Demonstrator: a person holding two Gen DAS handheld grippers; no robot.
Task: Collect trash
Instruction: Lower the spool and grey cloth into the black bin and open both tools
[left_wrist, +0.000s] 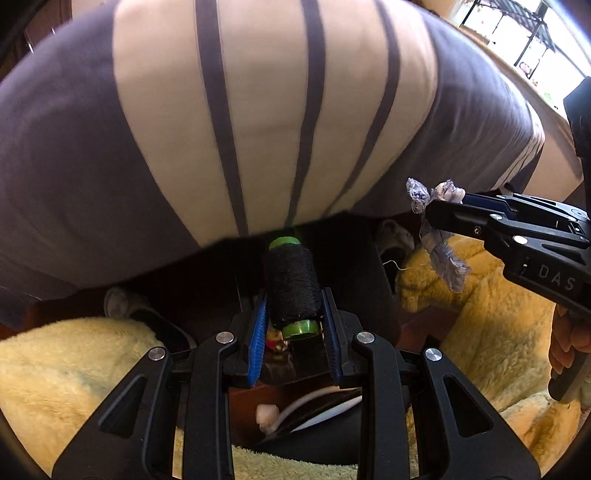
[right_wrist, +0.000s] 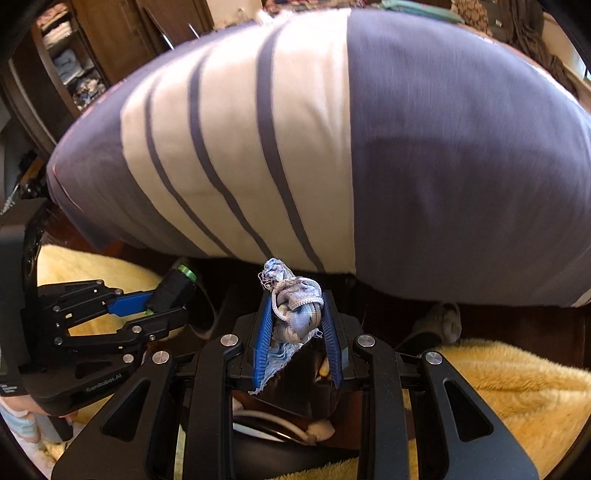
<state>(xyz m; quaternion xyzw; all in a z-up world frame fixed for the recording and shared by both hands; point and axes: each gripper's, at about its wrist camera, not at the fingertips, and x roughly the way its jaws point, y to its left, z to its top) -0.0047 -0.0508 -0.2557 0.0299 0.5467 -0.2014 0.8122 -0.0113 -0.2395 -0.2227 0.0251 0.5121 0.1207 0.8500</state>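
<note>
My left gripper (left_wrist: 294, 295) is shut on a black thread spool (left_wrist: 293, 286) with green ends, held between its blue pads. It also shows at the left of the right wrist view (right_wrist: 168, 301), with the spool (right_wrist: 173, 290) in it. My right gripper (right_wrist: 295, 299) is shut on a knotted scrap of pale blue frayed cloth (right_wrist: 295, 310). In the left wrist view the right gripper (left_wrist: 437, 212) comes in from the right with the cloth scrap (left_wrist: 436, 236) hanging from it. Both are held low, in front of the bed edge.
A bed with a purple and cream striped cover (left_wrist: 258, 110) fills the upper view. Yellow fluffy rugs (left_wrist: 74, 369) (right_wrist: 498, 380) lie on the dark floor either side. A grey slipper (right_wrist: 443, 325) sits under the bed edge. A white-rimmed dark container (left_wrist: 314, 413) is below the grippers.
</note>
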